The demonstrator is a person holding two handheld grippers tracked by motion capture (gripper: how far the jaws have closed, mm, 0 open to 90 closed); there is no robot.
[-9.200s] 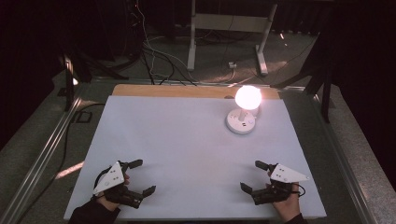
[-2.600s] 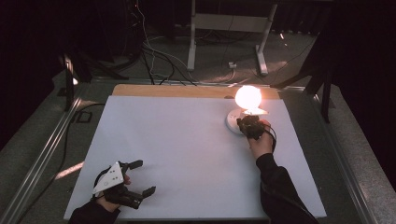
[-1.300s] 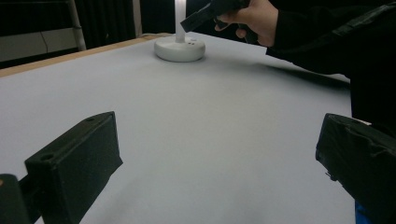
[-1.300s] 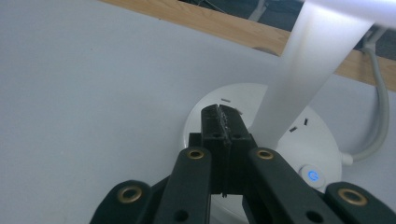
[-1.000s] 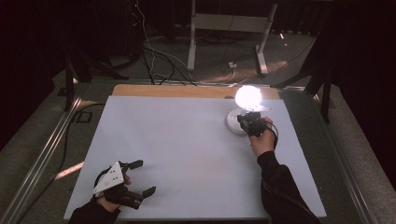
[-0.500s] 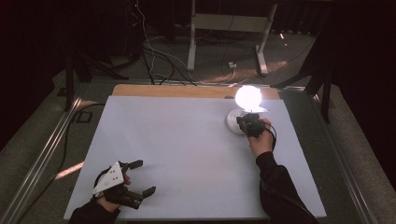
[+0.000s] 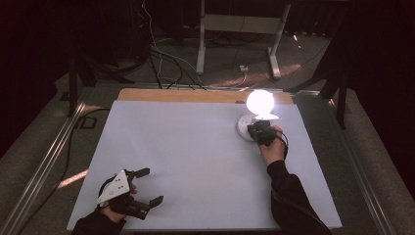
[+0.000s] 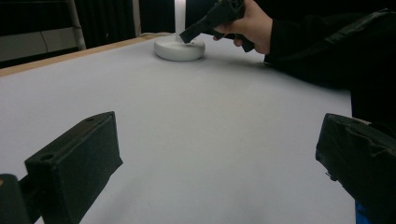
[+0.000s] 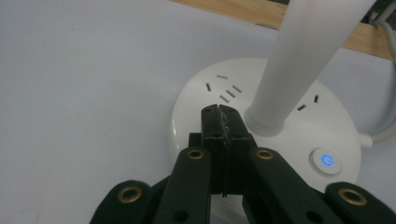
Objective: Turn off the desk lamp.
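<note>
Near the table's far right corner, the right gripper, jaws clenched together, hovers over the lit lamp's base; the left gripper, jaws released, rests at the near left corner.

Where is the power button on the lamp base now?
In the right gripper view, the glowing power button sits on the lamp base, right of the shut right tool.

Left gripper rests with fingers spread wide; right gripper, arm outstretched, apparently has fingers pressed together.

Lamp at table's far right, right gripper over its base, left gripper at near-left corner.
</note>
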